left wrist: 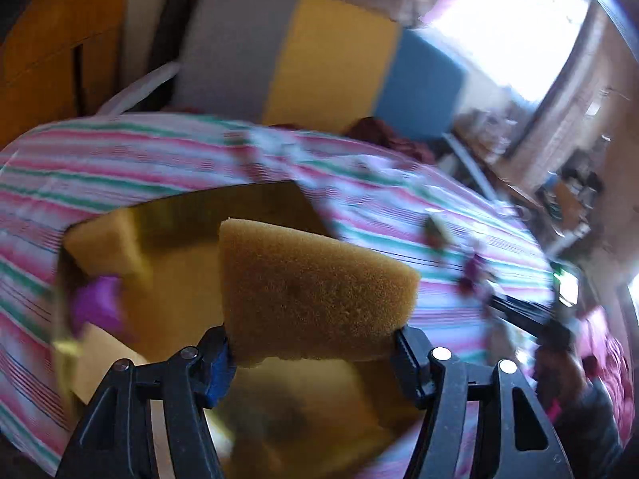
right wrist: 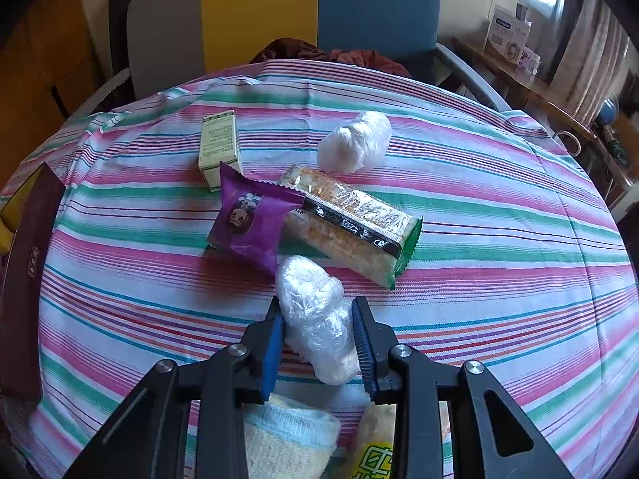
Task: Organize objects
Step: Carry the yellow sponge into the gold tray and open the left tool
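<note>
The sponge (left wrist: 315, 291) is a tan-yellow block with a coarse, open-pored face, held up above the striped tablecloth (left wrist: 120, 159). The left gripper (left wrist: 313, 349) clamps it by its lower edge, the jaws standing fairly wide with a pad pressed on each side. Behind and below the sponge lies a yellow box (left wrist: 167, 255), blurred, with another yellow block and a purple packet (left wrist: 98, 305) inside; no writing on it can be read.

In the right wrist view, the right gripper (right wrist: 318, 339) is closed on a white roll of clear plastic (right wrist: 315, 319), which rests on the tablecloth, both blue pads against its sides. Just beyond this roll lie a purple snack packet (right wrist: 251, 221) with a small dark picture and white characters too small to read, and touching it a long cracker pack (right wrist: 351, 223) in clear wrap with a black band and green ends. Beyond the purple packet stands a pale green carton (right wrist: 219, 145) with fine print that cannot be made out. A second white plastic bundle (right wrist: 355, 141) sits beyond the cracker pack. Nearer than the held roll, under the gripper, are a pale blue-and-cream cloth (right wrist: 291, 435) and a yellow packet (right wrist: 375, 451) with green characters. A dark maroon box (right wrist: 28, 271) with gold characters lies far left of the roll, at the cloth's edge.
</note>
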### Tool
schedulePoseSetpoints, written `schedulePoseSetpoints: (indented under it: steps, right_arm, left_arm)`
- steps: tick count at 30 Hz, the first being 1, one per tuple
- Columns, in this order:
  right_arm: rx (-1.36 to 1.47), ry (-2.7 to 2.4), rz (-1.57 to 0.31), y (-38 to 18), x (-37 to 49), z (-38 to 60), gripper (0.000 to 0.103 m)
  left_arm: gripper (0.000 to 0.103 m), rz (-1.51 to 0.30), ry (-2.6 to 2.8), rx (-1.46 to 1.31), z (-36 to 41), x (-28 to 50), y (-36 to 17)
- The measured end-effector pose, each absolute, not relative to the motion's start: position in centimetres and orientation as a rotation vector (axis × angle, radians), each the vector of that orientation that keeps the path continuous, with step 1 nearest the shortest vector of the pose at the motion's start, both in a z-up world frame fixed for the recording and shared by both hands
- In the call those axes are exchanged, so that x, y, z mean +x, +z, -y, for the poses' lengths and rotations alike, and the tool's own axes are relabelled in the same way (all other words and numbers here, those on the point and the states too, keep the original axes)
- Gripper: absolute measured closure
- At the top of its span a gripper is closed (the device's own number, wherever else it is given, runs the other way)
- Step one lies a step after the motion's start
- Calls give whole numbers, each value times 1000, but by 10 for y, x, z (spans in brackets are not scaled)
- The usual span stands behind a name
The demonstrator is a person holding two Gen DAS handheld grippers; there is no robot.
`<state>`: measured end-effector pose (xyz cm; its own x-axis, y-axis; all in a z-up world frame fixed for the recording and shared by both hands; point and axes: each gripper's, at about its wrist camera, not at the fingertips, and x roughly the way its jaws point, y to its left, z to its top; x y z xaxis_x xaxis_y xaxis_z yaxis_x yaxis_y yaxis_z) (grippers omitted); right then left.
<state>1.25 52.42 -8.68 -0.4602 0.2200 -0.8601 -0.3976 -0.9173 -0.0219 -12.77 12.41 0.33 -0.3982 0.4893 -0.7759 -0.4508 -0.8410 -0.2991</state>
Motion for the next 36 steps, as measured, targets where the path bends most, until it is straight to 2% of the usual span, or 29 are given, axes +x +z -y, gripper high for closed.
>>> schedulePoseSetpoints:
  steps: [4, 12, 18, 23, 36]
  right_arm:
    - [-1381, 2395, -235, -87, 12, -523, 70]
    - [-1389, 2393, -221, -87, 12, -520, 70]
    - [-1390, 2394, -215, -87, 12, -520, 69]
    - [-1388, 2392, -213, -86, 13, -519, 69]
    - [-1387, 2390, -200, -86, 13, -519, 69]
  left_arm:
    - [37, 123, 2275, -1429, -99, -187, -26]
    - [33, 69, 2322, -1592, -94, -242, -73]
    - [21, 116, 2318, -1615, -91, -255, -76]
    - [21, 155, 2320, -1570, -79, -236, -64]
    - [22, -169, 2623, -1188, -65, -110, -6]
